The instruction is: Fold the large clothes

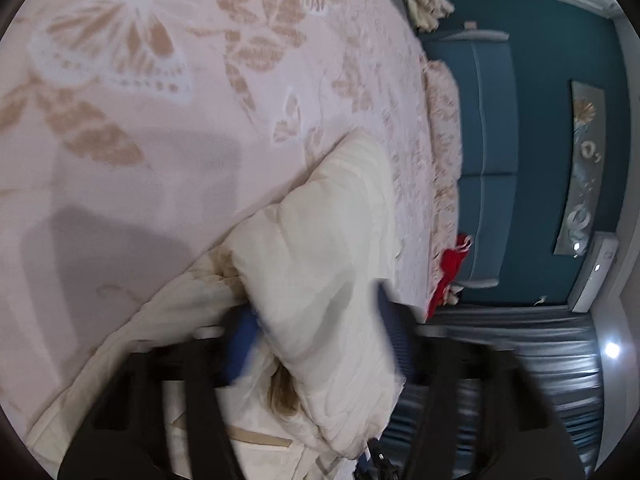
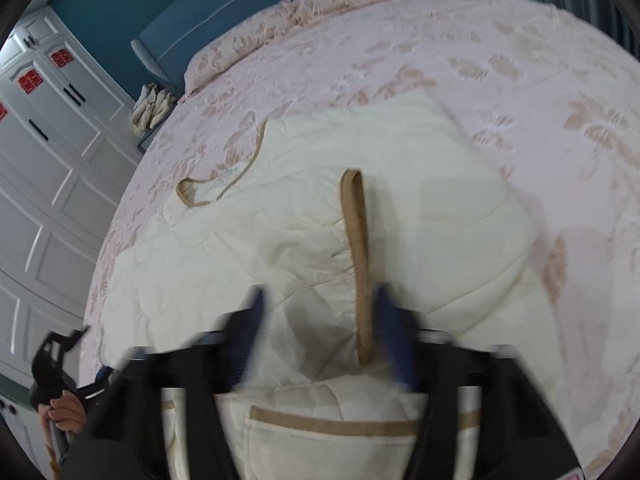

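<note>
Cream quilted jacket (image 2: 320,208) lay spread on the bed (image 2: 520,60); we pinched a sleeve fold in the left gripper (image 1: 316,344) and its tan-trimmed hem in the right gripper (image 2: 320,336), ready for folding.

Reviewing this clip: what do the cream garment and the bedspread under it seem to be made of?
Cream garment: looks like padded, quilted fabric with a matte finish, judging by its stitched lines and puffy folds; its tan trim looks like ribbed woven binding. Bedspread: probably a soft textured textile, pink with raised beige leaf and butterfly patterns; the exact fibre cannot be told.
</note>
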{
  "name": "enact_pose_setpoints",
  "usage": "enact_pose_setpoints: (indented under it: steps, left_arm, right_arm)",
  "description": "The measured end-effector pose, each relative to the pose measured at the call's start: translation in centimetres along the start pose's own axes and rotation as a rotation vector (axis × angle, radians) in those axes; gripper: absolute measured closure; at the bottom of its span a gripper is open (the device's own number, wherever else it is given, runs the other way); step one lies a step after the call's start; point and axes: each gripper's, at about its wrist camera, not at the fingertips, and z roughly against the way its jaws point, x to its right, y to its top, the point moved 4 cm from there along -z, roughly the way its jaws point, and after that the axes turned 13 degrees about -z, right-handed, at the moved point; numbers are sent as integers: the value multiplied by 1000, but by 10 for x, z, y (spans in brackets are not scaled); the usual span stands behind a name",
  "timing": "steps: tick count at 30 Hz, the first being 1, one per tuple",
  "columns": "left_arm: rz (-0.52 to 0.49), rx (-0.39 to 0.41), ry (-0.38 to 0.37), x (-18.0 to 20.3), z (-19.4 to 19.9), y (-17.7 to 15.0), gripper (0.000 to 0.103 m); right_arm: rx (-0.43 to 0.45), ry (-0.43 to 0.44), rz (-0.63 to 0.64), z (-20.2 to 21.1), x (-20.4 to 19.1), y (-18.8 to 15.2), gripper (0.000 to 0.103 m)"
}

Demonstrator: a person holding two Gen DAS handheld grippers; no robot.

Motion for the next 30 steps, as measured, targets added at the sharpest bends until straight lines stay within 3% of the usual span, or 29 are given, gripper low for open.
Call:
enact_pose_setpoints:
  steps: [1, 2, 7, 10, 12, 16, 23, 30]
  left_arm:
    - [-11, -1, 12, 3, -1, 1, 89]
    - [-27, 12, 22, 6, 2, 4, 92]
    - [-288, 112, 15, 62, 40, 5, 97]
    - [-432, 129, 89, 78, 39, -6, 97]
    - [-453, 105, 184, 62, 23, -10, 97]
    - [-389, 42, 267, 22, 0, -18, 97]
    - [-512, 46, 329, 11, -11, -32, 96]
    - [-650, 85, 397, 11, -20, -44, 95]
  right_arm:
    - [0, -23, 7, -1, -2, 3, 95]
    - [3, -7, 5, 2, -6, 7, 99]
    - [205, 176, 37, 88, -40, 46, 101]
    - [294, 113, 149, 103, -47, 40, 101]
    - [247, 32, 184, 75, -36, 32, 101]
    - [156, -71, 174, 22, 0, 14, 102]
    - [91, -123, 155, -21, 25, -4, 102]
    - [95, -135, 180, -30, 30, -9, 103]
